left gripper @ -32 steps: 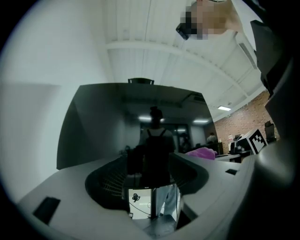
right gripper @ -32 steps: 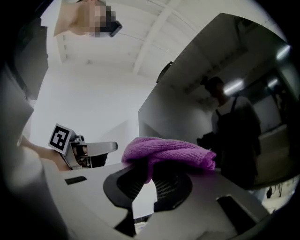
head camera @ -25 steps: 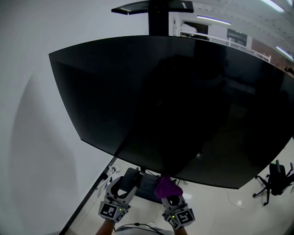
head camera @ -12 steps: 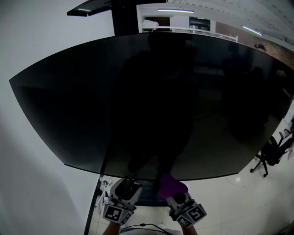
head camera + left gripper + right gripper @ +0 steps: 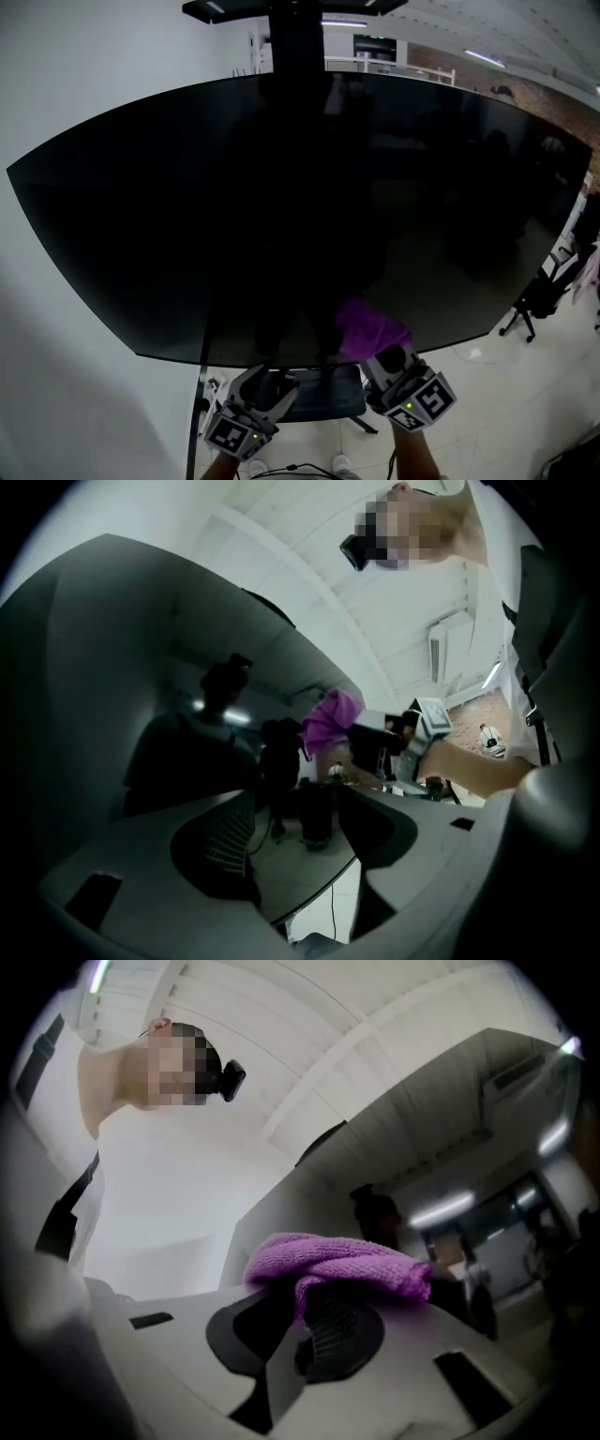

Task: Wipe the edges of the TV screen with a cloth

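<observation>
A large black TV screen [image 5: 300, 206] fills the head view, and its lower edge runs just above both grippers. My right gripper [image 5: 382, 351] is shut on a purple cloth [image 5: 369, 327], which lies against the screen right at the lower edge, a little right of centre. In the right gripper view the cloth [image 5: 337, 1260] bulges out over the closed jaws of my right gripper [image 5: 319, 1309], with the screen [image 5: 450, 1138] beyond. My left gripper [image 5: 269, 379] hangs below the edge, open and holding nothing. From the left gripper view [image 5: 300, 841] I see the cloth [image 5: 330, 720] beside the screen [image 5: 122, 667].
The TV's black stand post [image 5: 296, 37] rises behind the top edge, and its dark base [image 5: 323, 394] sits on the floor under the screen. An office chair [image 5: 530, 302] stands at the right. A white wall [image 5: 66, 84] lies to the left.
My right gripper has lifted the purple cloth up and to the right, from below the screen onto its lower edge. The left gripper has stayed low. The head view has shifted.
</observation>
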